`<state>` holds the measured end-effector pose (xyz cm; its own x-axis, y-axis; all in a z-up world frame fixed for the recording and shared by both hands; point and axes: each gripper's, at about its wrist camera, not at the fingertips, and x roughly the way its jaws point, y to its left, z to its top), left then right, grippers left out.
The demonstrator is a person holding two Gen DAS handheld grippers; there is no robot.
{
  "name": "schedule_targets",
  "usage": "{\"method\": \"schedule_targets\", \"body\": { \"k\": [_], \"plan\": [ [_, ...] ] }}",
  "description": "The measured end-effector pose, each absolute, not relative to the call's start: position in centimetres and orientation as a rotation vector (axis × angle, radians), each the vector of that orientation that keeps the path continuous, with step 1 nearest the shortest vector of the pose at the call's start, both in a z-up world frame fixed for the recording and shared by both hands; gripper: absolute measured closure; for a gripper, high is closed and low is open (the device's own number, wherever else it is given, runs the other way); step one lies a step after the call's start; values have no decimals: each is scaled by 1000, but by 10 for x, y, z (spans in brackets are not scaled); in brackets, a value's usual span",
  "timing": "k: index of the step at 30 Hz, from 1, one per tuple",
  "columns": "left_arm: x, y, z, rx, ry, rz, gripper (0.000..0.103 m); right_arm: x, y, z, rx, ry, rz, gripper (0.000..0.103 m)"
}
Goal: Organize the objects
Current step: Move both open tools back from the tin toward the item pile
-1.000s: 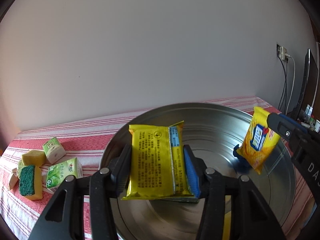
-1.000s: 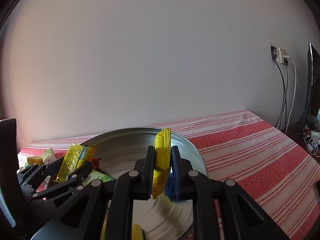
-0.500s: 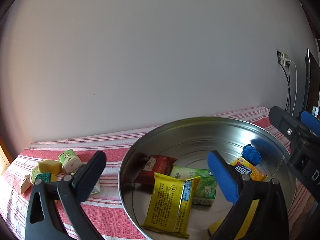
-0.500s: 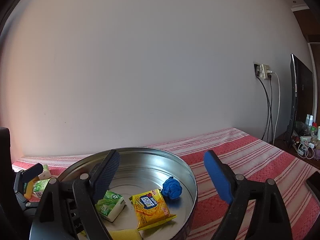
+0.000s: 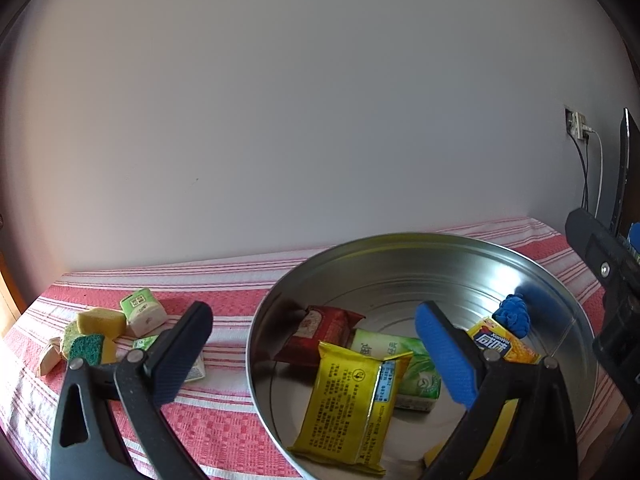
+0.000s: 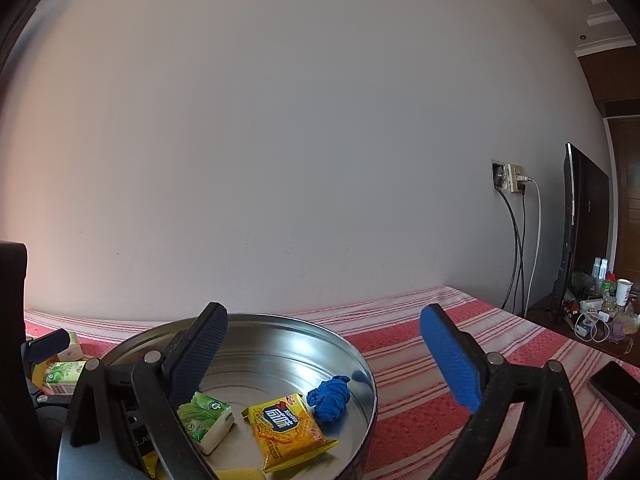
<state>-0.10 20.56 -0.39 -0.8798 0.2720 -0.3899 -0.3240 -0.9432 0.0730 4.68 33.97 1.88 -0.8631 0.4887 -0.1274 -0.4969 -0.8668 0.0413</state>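
A pale wall rises behind a table under a red-and-white striped cloth [image 5: 224, 292], where a round metal basin [image 5: 400, 244] stands. Inside the basin lie a yellow packet [image 5: 348, 400], a red packet [image 5: 320, 332], a green tissue pack [image 5: 404, 356], a yellow cracker packet [image 6: 284, 424] and a blue cloth ball [image 6: 330, 398]. The left gripper [image 5: 316, 350] hovers over the basin's near rim, jaws spread wide and empty. The right gripper [image 6: 324, 354], jaws just opened wide, holds nothing. Left of the basin sit sponges [image 5: 94, 334] and small tissue packs [image 5: 142, 312].
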Motion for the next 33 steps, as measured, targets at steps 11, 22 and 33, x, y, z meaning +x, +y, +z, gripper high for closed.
{"method": "schedule_targets", "body": {
  "k": [11,22,33],
  "plan": [
    [-3,202,-5,-542,172,2769,0,39,341,16,-198,129,2627,4],
    [-8,182,-4,-562,128,2786,0,34,337,16,-298,106,2591,4],
    [-10,155,-5,-569,127,2803,0,27,314,15,-356,69,2579,4]
  ]
}}
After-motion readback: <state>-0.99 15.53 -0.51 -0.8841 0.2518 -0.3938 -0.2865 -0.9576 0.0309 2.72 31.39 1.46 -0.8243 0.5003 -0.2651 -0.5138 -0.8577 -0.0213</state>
